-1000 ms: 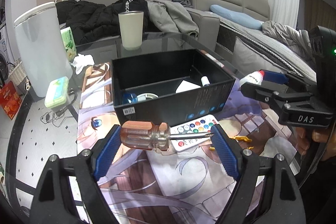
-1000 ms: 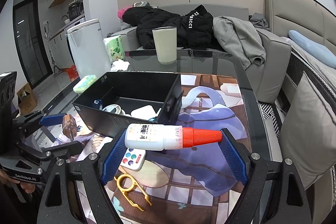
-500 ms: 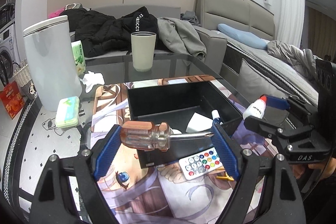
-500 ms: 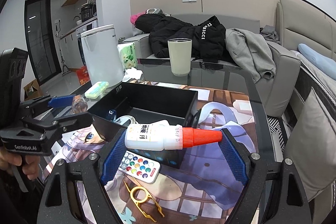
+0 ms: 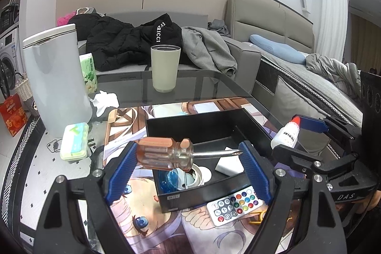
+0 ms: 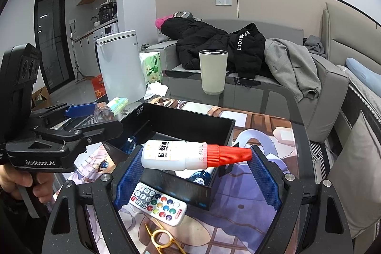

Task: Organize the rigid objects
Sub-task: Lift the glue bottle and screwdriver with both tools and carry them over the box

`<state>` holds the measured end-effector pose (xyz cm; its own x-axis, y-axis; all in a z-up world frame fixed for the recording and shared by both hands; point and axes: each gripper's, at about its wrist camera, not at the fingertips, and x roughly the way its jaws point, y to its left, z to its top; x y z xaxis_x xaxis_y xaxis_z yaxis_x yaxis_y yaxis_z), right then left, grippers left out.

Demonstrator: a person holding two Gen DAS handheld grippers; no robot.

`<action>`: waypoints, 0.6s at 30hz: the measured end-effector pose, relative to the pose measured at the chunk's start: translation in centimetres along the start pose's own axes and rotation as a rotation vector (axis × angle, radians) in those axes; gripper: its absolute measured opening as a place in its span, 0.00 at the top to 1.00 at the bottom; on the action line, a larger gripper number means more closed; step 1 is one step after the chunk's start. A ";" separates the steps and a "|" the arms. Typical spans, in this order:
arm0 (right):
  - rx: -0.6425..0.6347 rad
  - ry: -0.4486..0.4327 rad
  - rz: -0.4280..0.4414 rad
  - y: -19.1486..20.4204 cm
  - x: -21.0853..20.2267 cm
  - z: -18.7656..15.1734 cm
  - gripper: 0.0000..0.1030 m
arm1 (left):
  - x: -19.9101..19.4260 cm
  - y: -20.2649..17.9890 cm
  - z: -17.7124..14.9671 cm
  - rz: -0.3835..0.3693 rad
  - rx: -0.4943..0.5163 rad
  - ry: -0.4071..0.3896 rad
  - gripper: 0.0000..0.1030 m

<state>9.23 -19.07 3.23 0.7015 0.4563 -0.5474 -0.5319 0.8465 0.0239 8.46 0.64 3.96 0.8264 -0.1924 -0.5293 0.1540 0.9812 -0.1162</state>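
Observation:
My left gripper (image 5: 188, 163) is shut on a screwdriver (image 5: 171, 152) with an orange-brown clear handle, held crosswise end to end, above the near left part of the black open box (image 5: 202, 198). My right gripper (image 6: 197, 166) is shut on a white glue bottle (image 6: 176, 155) with a red nozzle, also held crosswise, over the box's (image 6: 181, 119) near edge. The glue bottle (image 5: 285, 133) shows at the right in the left wrist view. The screwdriver's handle end (image 6: 103, 111) shows at the left in the right wrist view. Inside the box lie a blue item (image 5: 170, 179), a white round item and a white card.
A white remote (image 6: 158, 204) with coloured buttons and a gold clip (image 6: 163, 238) lie on the printed mat in front of the box. A beige cup (image 5: 164, 68), a tall white bin (image 5: 56, 80), a green tissue pack and crumpled tissue stand farther back on the glass table.
Both grippers have risen and moved forward with their objects; the box now sits lower in both views, under the screwdriver and the glue bottle. Grips unchanged.

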 end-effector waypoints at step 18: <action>-0.082 0.035 0.009 0.8 3.8 0.9 0.16 | 2.5 0.1 0.5 -0.016 -0.020 0.021 0.18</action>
<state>11.94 -16.40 1.95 0.6801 0.4531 -0.5763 -0.5764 0.8162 -0.0385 10.86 0.26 3.06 0.8125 -0.2085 -0.5444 0.1559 0.9776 -0.1417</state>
